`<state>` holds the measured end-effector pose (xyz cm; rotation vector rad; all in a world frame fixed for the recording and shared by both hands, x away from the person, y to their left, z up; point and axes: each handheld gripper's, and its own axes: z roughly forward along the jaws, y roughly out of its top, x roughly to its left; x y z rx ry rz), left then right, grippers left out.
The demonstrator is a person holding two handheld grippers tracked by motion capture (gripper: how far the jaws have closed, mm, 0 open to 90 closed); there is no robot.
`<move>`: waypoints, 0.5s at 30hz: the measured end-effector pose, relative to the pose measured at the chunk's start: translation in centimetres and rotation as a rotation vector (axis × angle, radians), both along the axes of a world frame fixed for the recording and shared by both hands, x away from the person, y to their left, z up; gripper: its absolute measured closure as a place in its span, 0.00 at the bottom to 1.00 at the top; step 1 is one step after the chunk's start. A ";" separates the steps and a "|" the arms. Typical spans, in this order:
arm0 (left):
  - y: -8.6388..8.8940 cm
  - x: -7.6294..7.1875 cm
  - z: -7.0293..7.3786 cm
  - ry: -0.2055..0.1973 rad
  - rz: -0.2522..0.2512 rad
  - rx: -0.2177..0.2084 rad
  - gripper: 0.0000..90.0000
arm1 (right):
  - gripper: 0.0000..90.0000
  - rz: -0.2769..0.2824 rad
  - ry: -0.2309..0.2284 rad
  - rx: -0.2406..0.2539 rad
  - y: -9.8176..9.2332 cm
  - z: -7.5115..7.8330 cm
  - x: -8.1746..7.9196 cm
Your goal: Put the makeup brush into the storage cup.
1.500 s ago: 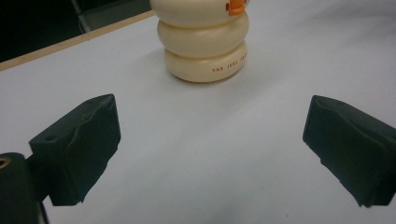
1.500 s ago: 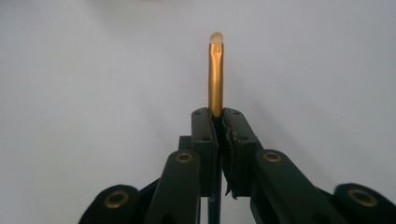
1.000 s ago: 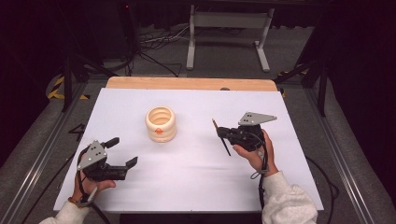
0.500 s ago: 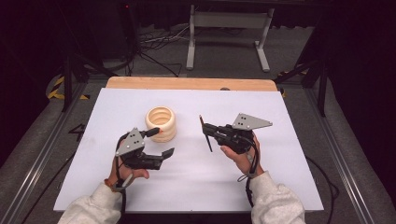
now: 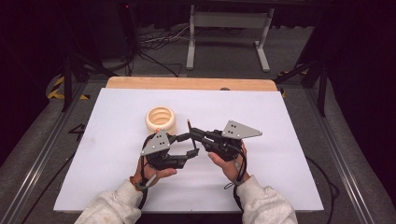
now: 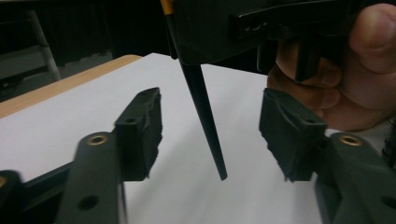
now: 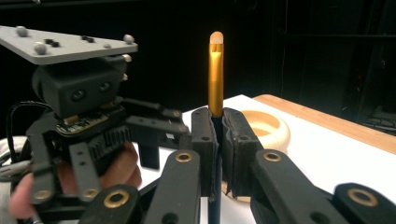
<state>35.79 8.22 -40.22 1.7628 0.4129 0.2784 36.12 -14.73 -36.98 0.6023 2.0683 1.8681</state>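
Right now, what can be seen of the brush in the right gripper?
The brush is slim, with a black tapered handle, a gold ferrule and a short pale tip. The right gripper is shut on it just below the ferrule, holding it upright, tip up. Its pointed handle end hangs between the open jaws of the left gripper, touching neither, above the white table.

Left gripper (image 5: 189, 145) has travelled from the table's 7 o'clock corner to centre; right gripper (image 5: 192, 132) has drifted towards 9 o'clock; its brush (image 6: 201, 95) now hangs between the left's parted jaws.
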 end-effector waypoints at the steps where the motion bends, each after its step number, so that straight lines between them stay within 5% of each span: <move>1: -0.1 0.1 -0.1 0.004 -0.004 -0.002 0.51 | 0.94 0.004 -0.007 0.009 0.1 0.0 -0.1; 15: 1.5 0.9 -0.3 0.037 -0.050 -0.050 0.83 | 0.94 0.006 -0.031 0.005 0.6 -1.5 -0.4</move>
